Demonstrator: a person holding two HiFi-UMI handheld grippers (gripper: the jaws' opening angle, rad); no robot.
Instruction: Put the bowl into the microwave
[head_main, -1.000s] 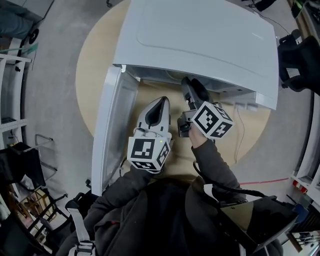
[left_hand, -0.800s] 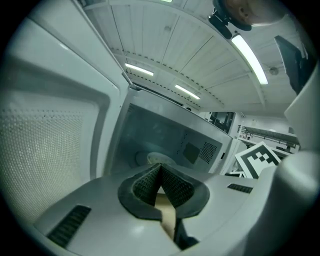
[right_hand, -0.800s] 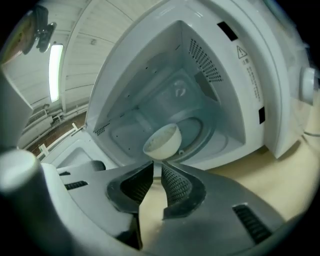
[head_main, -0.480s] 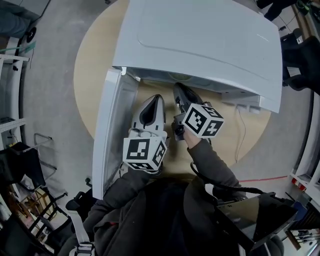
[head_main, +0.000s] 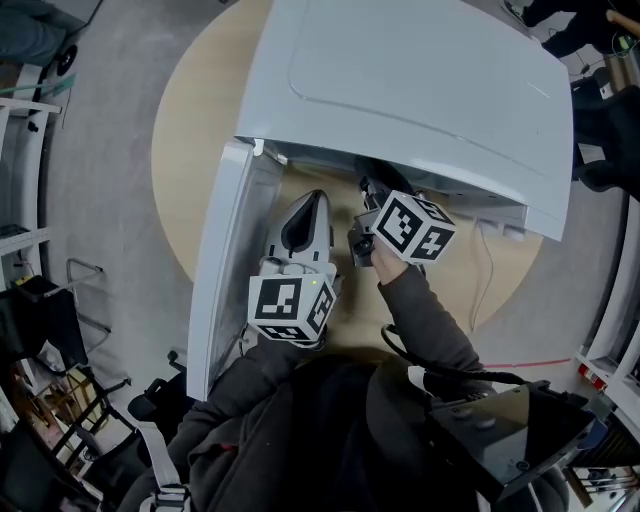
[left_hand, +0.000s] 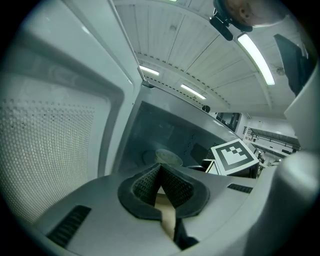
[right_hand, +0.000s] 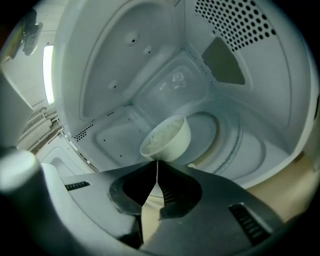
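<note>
Bowl (right_hand: 167, 137), hidden from head view, sits seemingly on microwave turntable (right_hand: 240, 147).

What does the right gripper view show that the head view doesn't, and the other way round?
Only the right gripper view: the white round bowl, filled with something white, on the glass turntable inside. Only the head view: the white box-shaped microwave's top, the grey floor and the person's dark sleeve. Both: the microwave itself and some of the round wooden table.
</note>
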